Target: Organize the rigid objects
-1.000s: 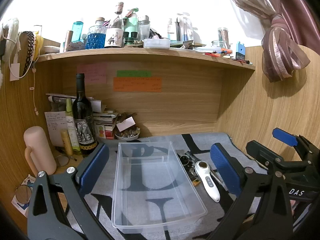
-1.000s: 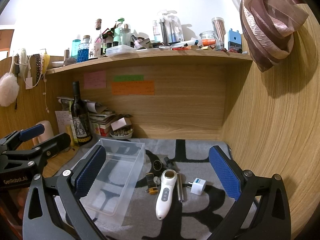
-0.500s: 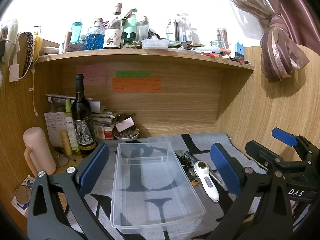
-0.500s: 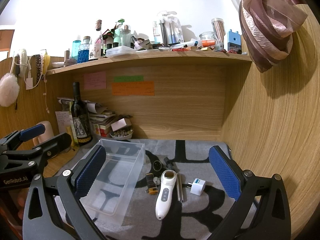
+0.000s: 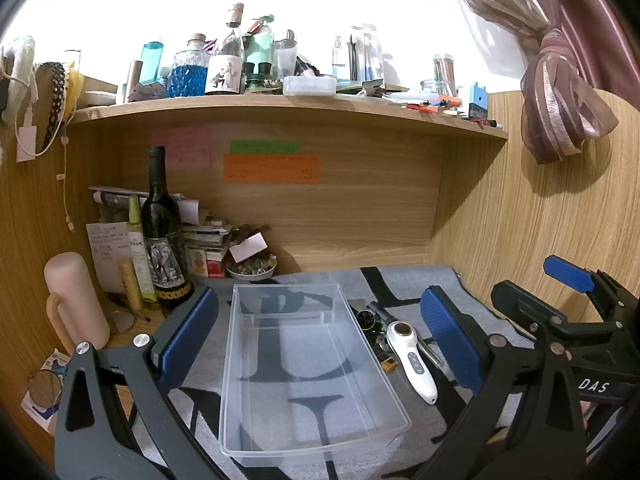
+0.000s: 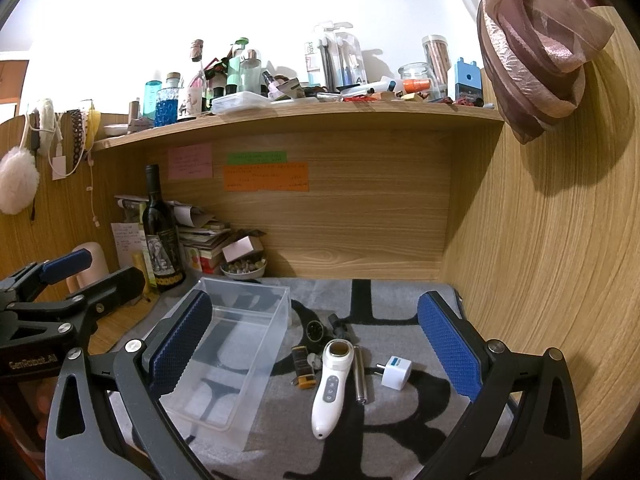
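A clear plastic bin (image 5: 304, 364) lies empty on the grey mat, also in the right wrist view (image 6: 228, 356). Right of it lie a white handheld device (image 6: 332, 384) (image 5: 412, 360), a metal cylinder (image 6: 360, 372), a white plug adapter (image 6: 396, 372), a small brown bottle (image 6: 302, 364), a round black item (image 6: 316, 330) and a dark piece (image 6: 338, 322). My left gripper (image 5: 320, 340) is open and empty above the bin. My right gripper (image 6: 316, 344) is open and empty above the loose items.
A wine bottle (image 5: 162, 236), small bottles, stacked books and a bowl (image 5: 250, 268) crowd the back left corner. A pink cup (image 5: 74, 300) stands at far left. A cluttered shelf (image 5: 280, 104) hangs overhead. A wooden wall (image 6: 540, 280) closes the right side.
Both grippers have stayed almost still; the left view has shifted very slightly. Nothing was grasped or moved.
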Demonstrator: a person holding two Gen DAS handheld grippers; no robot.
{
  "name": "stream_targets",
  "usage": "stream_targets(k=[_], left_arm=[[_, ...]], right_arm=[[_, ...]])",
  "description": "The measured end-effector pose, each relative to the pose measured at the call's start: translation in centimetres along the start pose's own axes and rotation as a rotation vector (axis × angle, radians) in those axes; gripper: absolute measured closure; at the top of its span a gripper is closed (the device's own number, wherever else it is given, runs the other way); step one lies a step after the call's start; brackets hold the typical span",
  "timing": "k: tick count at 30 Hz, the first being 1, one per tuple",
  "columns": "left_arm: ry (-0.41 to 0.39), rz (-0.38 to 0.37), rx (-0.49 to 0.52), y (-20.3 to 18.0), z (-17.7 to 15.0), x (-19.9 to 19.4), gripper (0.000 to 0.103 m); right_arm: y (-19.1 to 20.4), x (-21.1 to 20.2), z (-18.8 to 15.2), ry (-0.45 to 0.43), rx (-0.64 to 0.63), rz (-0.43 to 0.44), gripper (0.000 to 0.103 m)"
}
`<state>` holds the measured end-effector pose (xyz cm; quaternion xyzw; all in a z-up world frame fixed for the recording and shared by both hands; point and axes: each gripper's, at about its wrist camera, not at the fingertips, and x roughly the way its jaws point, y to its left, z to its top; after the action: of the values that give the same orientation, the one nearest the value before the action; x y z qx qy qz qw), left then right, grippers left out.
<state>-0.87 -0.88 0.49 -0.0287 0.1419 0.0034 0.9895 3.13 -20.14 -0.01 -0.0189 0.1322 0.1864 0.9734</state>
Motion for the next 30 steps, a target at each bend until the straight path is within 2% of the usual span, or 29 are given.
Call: stream_targets(k=[9, 11, 12, 15, 17, 19, 21, 23, 27, 30], left_arm=[[0.026, -0.011, -0.008, 0.8, 0.0, 0.9, 0.001], [0.042, 0.003, -0.009, 1.4, 0.0, 1.5, 0.007], [0.056, 0.012, -0.009, 1.7, 0.0, 1.8, 0.014], [0.097, 0.032, -0.018, 3.1, -0.2, 2.9, 0.019], [0.136, 0.051, -0.026, 4.3, -0.4, 4.0, 0.024], [0.183, 0.068, -0.029, 5.4, -0.8, 5.1, 0.035], [0.239, 0.081, -0.034, 6.6, -1.3, 6.4, 0.041], [0.305, 0.073, -0.061, 7.9, -1.9, 7.9, 0.048], [0.428, 0.043, -0.118, 10.0, -3.5, 10.5, 0.065], [0.491, 0.027, -0.136, 10.8, -4.6, 11.8, 0.070]], right_arm=[[-0.2, 0.8, -0.1, 0.012, 0.010, -0.003, 0.000], [-0.4, 1.3, -0.2, 0.026, 0.012, -0.006, 0.000], [-0.6, 1.7, -0.3, 0.034, 0.015, -0.008, 0.000], [-1.3, 2.8, -0.5, 0.064, 0.026, -0.018, 0.004], [-1.8, 3.7, -0.8, 0.092, 0.031, -0.023, 0.012], [-2.4, 4.7, -1.0, 0.125, 0.037, -0.025, 0.017], [-3.1, 5.7, -1.4, 0.164, 0.050, -0.028, 0.023], [-3.7, 6.7, -1.8, 0.202, 0.065, -0.031, 0.031], [-4.7, 8.7, -2.9, 0.268, 0.079, -0.050, 0.038], [-5.2, 10.0, -3.8, 0.320, 0.075, -0.066, 0.045]])
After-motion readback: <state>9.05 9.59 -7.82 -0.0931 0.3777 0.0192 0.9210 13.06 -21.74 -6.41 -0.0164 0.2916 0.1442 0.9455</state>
